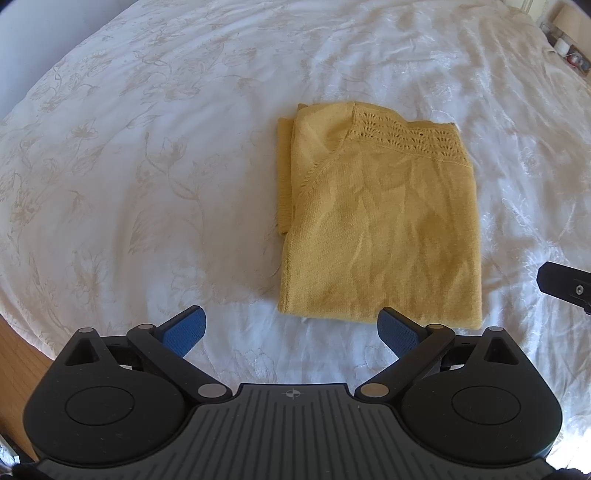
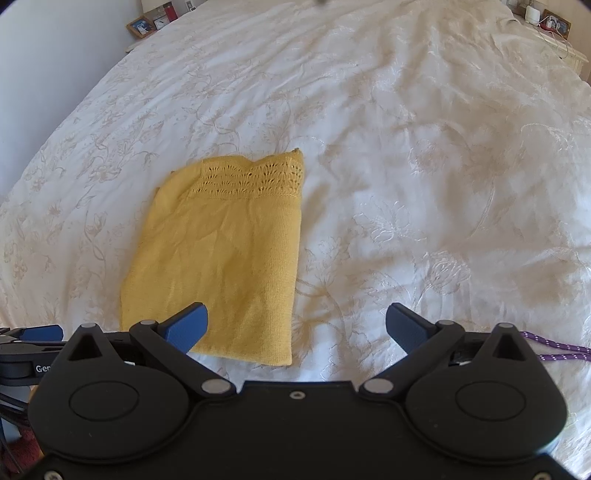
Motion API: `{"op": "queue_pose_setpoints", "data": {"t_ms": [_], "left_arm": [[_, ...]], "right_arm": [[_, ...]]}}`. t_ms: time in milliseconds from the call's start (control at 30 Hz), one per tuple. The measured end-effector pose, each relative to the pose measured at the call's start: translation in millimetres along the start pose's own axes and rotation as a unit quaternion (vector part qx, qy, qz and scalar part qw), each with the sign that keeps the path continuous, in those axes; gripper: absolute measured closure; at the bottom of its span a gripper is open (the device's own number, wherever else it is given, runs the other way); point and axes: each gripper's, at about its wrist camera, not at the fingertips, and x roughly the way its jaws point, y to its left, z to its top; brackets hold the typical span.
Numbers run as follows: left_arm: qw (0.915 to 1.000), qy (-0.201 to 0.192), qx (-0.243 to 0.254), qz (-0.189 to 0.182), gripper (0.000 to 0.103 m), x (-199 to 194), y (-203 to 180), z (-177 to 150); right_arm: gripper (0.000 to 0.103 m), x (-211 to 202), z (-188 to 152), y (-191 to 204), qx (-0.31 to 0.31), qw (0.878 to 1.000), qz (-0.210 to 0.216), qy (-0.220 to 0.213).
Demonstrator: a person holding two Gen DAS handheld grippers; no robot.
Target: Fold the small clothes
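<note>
A yellow knit top (image 1: 380,221) lies folded into a rectangle on the white bedspread (image 1: 147,166), its lacy yoke at the far end. My left gripper (image 1: 291,328) is open and empty, just short of the top's near edge. My right gripper (image 2: 297,326) is open and empty at the top's near right corner; the top (image 2: 221,258) lies ahead and to its left. Part of the right gripper (image 1: 565,288) shows at the right edge of the left wrist view. The left gripper (image 2: 37,336) shows at the left edge of the right wrist view.
The white floral bedspread (image 2: 424,166) covers the whole bed. Bedside tables with picture frames (image 2: 142,26) and small items (image 2: 550,20) stand at the far end. A purple cord (image 2: 554,349) lies near my right gripper. Wooden floor (image 1: 18,362) shows at the bed's left edge.
</note>
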Motion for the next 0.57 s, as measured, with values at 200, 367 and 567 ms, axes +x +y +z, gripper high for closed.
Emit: {"op": "queue_pose_setpoints", "data": {"t_ms": [200,367,567], "left_arm": [[1.0000,-0.003,0.003,0.002,0.002,0.7,-2.4,0.6],[1.0000,-0.006,0.007,0.003,0.002,1.0,-3.6,1.6],[1.0000,-0.003,0.007,0.002,0.002,1.5,-5.1,3.0]], "right_arm": [[0.001,1.9,-1.2,-1.4,0.003,1.000,0.003,0.005],[0.001,3.8,-1.8,-1.4,0.006,1.000,0.006,0.009],[0.001,5.5,-2.4,-1.2,0.008,1.000,0.007,0.011]]}}
